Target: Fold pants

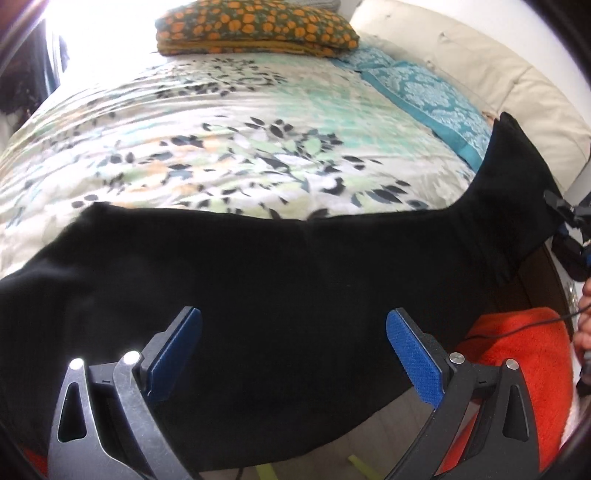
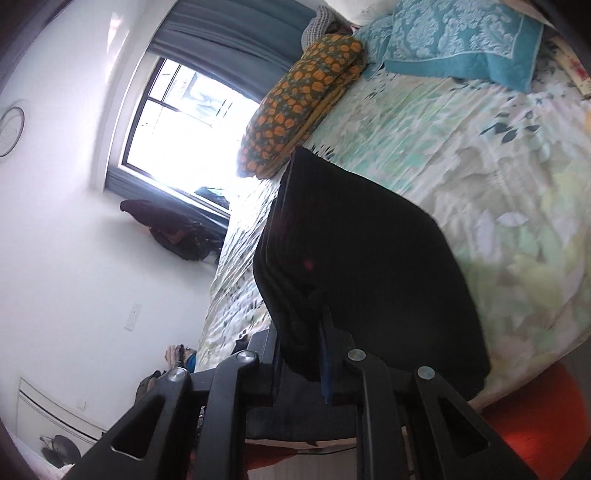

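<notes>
Black pants [image 1: 280, 280] lie along the near edge of a bed with a floral cover [image 1: 221, 147], partly hanging over it. My left gripper [image 1: 293, 347] is open, its blue pads [image 1: 413, 362] wide apart just above the pants' middle. My right gripper [image 2: 314, 332] is shut on one end of the pants [image 2: 369, 266] and holds that end lifted off the bed; it shows at the far right of the left wrist view [image 1: 561, 210].
A folded orange-dotted blanket [image 1: 255, 27] and a teal patterned pillow [image 1: 424, 96] lie at the far side of the bed. An orange rug [image 1: 517, 369] covers the floor beside the bed. A window [image 2: 184, 125] is in the wall.
</notes>
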Demonstrator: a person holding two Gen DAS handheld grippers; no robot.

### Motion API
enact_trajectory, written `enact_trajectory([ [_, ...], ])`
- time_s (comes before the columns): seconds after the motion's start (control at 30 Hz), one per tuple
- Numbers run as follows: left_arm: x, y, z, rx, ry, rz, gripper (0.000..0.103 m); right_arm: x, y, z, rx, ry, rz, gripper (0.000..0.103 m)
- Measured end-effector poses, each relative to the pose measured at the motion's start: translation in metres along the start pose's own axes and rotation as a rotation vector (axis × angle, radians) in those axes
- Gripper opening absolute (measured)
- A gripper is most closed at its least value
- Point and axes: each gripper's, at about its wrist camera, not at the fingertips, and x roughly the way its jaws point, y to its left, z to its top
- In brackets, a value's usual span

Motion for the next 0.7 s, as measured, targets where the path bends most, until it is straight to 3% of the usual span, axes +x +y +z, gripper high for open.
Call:
enact_trajectory([
  [0.23, -0.036, 0.082, -0.034, -0.155, -0.066, 0.055, 0.101, 0.131, 0.042, -0.096, 0.091, 0.199, 0.072, 0.017],
  [0.4, -0.038, 0.119, -0.049, -0.253, -0.072, 0.068, 0.101, 0.199, 0.064, -0.152, -0.018, 0.355, -0.017, 0.017],
  [0.5, -0.045, 0.128, -0.048, -0.263, -0.103, 0.077, 0.101, 0.222, 0.079, -0.174, -0.130, 0.428, -0.091, 0.024],
  [0.57, -0.048, 0.129, -0.047, -0.261, -0.114, 0.075, 0.101, 0.224, 0.088, -0.179, -0.205, 0.438, -0.127, 0.037],
  [0.63, -0.050, 0.128, -0.048, -0.254, -0.113, 0.064, 0.101, 0.219, 0.097, -0.178, -0.253, 0.445, -0.118, 0.065],
  [0.7, -0.050, 0.123, -0.048, -0.246, -0.108, 0.047, 0.101, 0.202, 0.104, -0.175, -0.313, 0.433, -0.120, 0.074],
])
